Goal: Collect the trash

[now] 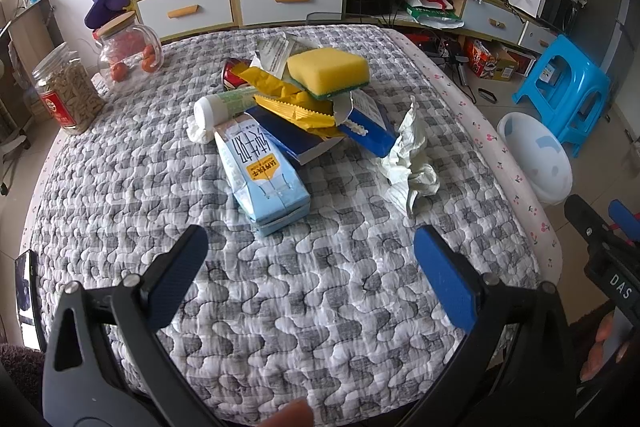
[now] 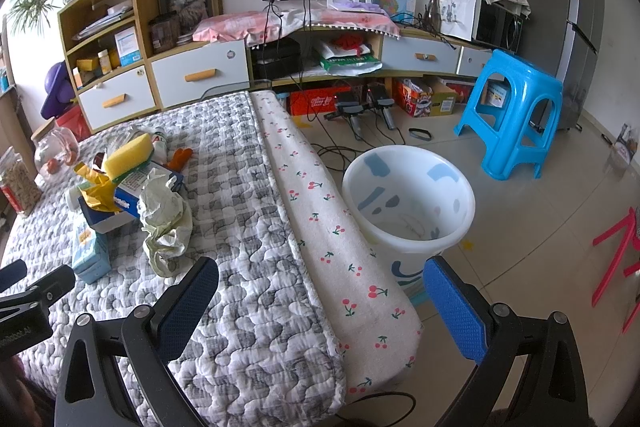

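Observation:
A heap of trash lies on the quilted table (image 1: 280, 291): a flattened pale blue milk carton (image 1: 262, 173), a dark blue box (image 1: 296, 137), a yellow wrapper (image 1: 292, 103), a yellow sponge (image 1: 328, 71), a white tube (image 1: 226, 103), a red can (image 1: 234, 73) and crumpled white paper (image 1: 412, 155). My left gripper (image 1: 308, 279) is open just short of the carton, nothing between its fingers. My right gripper (image 2: 320, 311) is open over the table's right edge, empty. A white plastic bin (image 2: 408, 195) stands on the floor beside the table. The same crumpled paper (image 2: 166, 223) and sponge (image 2: 128, 153) lie far left.
Two jars (image 1: 68, 93) stand at the table's far left. A blue stool (image 2: 512, 111) is behind the bin, with cables and boxes on the floor near the cabinets (image 2: 200, 75). The right gripper's body (image 1: 600, 247) shows at the left view's right edge.

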{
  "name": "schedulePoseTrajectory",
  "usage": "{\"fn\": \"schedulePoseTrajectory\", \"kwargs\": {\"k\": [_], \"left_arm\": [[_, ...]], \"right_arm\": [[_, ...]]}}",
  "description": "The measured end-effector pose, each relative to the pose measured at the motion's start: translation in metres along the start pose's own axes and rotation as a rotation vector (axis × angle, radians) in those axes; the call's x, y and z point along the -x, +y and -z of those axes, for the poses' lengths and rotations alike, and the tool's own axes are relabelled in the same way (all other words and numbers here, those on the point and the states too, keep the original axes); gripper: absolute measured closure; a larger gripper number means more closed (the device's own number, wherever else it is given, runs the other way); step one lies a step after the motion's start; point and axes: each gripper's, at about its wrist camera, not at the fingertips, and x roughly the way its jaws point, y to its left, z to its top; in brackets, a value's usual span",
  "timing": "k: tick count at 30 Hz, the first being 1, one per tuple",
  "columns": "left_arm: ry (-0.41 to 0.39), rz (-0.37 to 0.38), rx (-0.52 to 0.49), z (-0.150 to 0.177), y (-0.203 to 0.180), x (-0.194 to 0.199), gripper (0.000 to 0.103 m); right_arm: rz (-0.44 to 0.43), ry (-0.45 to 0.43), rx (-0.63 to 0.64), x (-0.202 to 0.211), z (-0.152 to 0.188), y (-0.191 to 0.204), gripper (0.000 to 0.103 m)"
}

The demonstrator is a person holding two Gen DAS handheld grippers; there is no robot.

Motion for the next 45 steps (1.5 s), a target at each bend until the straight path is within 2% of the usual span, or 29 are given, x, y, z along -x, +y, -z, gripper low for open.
{"fn": "schedulePoseTrajectory", "kwargs": {"k": [6,9,15,19,25,28,32,34,37,43,44,45], "left_arm": [[0.014,0.021,0.004,-0.003,0.002,0.003,0.001],[0.021,0.048,0.014,-0.008,0.005,0.003,0.001],[0.048,0.072,0.043,-0.021,0.019,-0.002,0.001],[0.065,0.056,0.034,-0.03,0.033,-0.006,0.001],[0.107,0.045,0.05,-0.042,0.061,-0.018,0.001],[0.134,0.053,0.063,-0.044,0.073,-0.026,0.001],[0.176,0.087,0.086,-0.044,0.082,-0.04,0.001],[0.193,0.098,0.093,-0.042,0.085,-0.048,0.001],[0.209,0.106,0.091,-0.04,0.083,-0.057,0.004],[0.244,0.133,0.106,-0.04,0.075,-0.072,0.008],[0.245,0.135,0.106,-0.04,0.073,-0.073,0.009],[0.246,0.137,0.105,-0.041,0.071,-0.075,0.011]], "right_arm": [[0.006,0.02,-0.005,-0.008,0.005,0.001,0.0],[-0.038,0.06,0.013,-0.016,0.006,0.006,0.0],[-0.094,0.099,0.048,-0.018,-0.012,0.018,0.0],[-0.197,0.193,0.06,-0.031,-0.028,0.032,0.0],[-0.281,0.309,0.128,-0.058,-0.044,0.07,0.0],[-0.326,0.374,0.132,-0.078,-0.044,0.085,0.0],[-0.367,0.417,0.143,-0.099,-0.039,0.103,0.001],[-0.386,0.445,0.138,-0.11,-0.035,0.11,0.005],[-0.388,0.474,0.148,-0.125,-0.033,0.121,0.017],[-0.392,0.496,0.144,-0.145,-0.035,0.129,0.049],[-0.398,0.498,0.144,-0.147,-0.036,0.129,0.061],[-0.399,0.498,0.144,-0.147,-0.036,0.13,0.064]]}}
